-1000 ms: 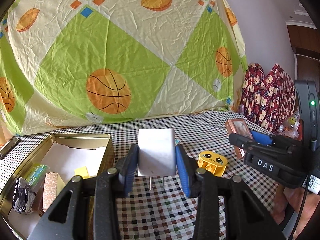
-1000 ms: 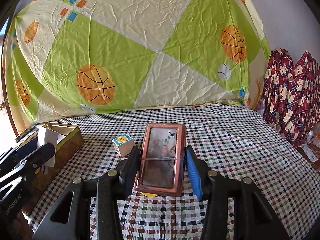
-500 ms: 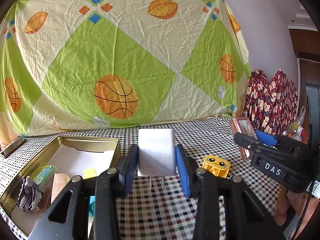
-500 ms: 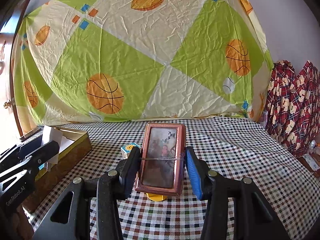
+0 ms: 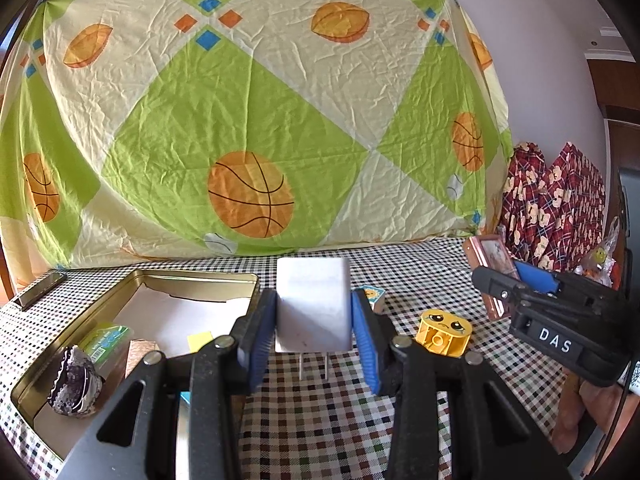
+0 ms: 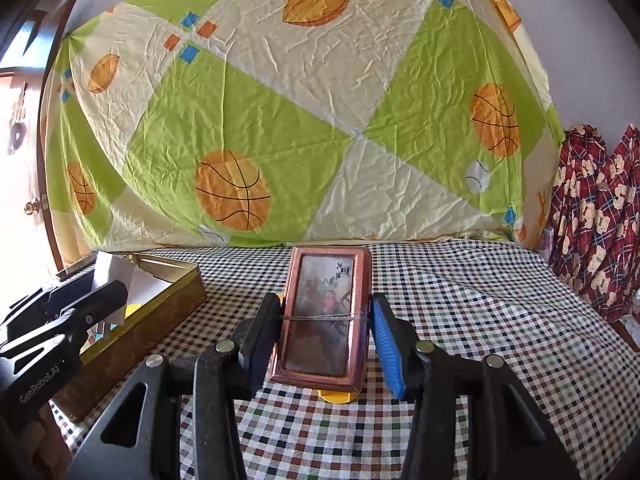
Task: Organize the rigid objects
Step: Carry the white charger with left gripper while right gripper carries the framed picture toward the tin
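Note:
My left gripper is shut on a white plug adapter with two metal prongs pointing down, held above the checked tablecloth just right of the open gold tin. My right gripper is shut on a copper-framed picture card, held upright above the cloth. The right gripper with the card also shows in the left wrist view at the far right. The left gripper with the adapter shows in the right wrist view at the left, over the tin.
The tin holds a dark rock, a green packet, a small brown box and a yellow piece. A yellow face block and a small sun-printed cube lie on the cloth. A basketball-print sheet hangs behind.
Both grippers have risen with their objects still held; the tin and table items sit lower in view. The grips have not changed.

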Tool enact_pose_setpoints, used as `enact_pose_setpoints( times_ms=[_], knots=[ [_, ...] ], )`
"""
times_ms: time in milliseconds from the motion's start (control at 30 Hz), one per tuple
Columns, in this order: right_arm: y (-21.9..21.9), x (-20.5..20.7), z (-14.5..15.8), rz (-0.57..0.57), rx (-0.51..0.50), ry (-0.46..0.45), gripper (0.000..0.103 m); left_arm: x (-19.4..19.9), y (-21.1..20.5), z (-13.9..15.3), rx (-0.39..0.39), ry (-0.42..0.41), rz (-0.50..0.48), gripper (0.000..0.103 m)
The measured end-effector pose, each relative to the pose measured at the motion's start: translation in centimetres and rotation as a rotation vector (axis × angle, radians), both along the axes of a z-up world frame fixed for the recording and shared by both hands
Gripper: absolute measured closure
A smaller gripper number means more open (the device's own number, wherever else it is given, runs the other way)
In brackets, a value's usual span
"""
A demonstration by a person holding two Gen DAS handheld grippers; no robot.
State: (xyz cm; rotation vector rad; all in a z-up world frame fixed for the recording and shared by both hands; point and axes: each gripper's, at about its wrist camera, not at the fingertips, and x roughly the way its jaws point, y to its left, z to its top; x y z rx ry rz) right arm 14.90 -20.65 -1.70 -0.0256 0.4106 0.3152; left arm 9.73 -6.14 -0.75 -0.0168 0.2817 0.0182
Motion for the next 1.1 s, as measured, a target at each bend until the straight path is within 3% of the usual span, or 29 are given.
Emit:
enact_pose_setpoints(
  times_ms=[1100],
  knots=[
    [4.2, -1.3, -0.3, 0.096, 0.012, 0.021, 0.054, -2.1, 2.5, 0.1, -0.021, -0.012, 0.016, 0.066]
  ],
)
